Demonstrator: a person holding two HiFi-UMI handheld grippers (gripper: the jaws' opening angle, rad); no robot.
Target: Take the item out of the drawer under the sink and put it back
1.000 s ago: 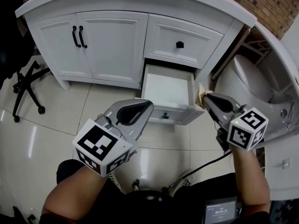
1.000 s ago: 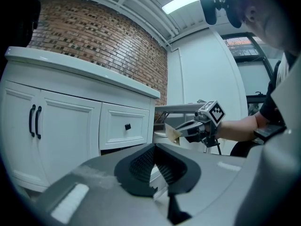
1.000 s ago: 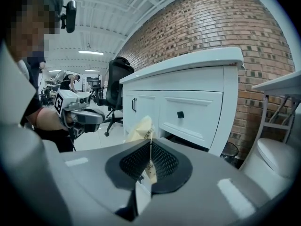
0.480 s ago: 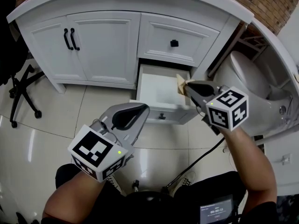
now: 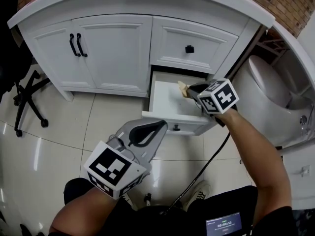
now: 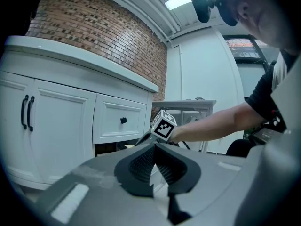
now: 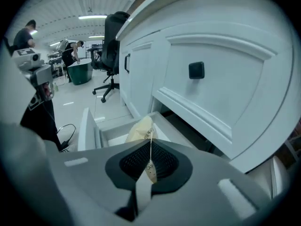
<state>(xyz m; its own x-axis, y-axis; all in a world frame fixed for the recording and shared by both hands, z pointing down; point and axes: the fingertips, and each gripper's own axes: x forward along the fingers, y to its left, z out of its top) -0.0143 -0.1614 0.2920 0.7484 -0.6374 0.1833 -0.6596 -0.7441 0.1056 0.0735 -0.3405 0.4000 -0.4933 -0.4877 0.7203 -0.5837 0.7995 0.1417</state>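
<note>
Now we hold a tan paper packet [image 5: 182,88] in the right gripper [image 5: 190,90]. Its jaws are clamped on the packet's lower edge, so most of the packet sticks out past the tips. The packet hangs above the back of the open drawer [image 5: 167,113], just below the black knob [image 5: 189,48] on the white vanity [image 5: 113,48]. We cannot tell whether it touches the drawer's floor. Our left gripper [image 5: 156,128] sits lower, over the tiled floor [image 5: 59,127] just in front of the drawer, jaws pressed together with nothing between them.
</note>
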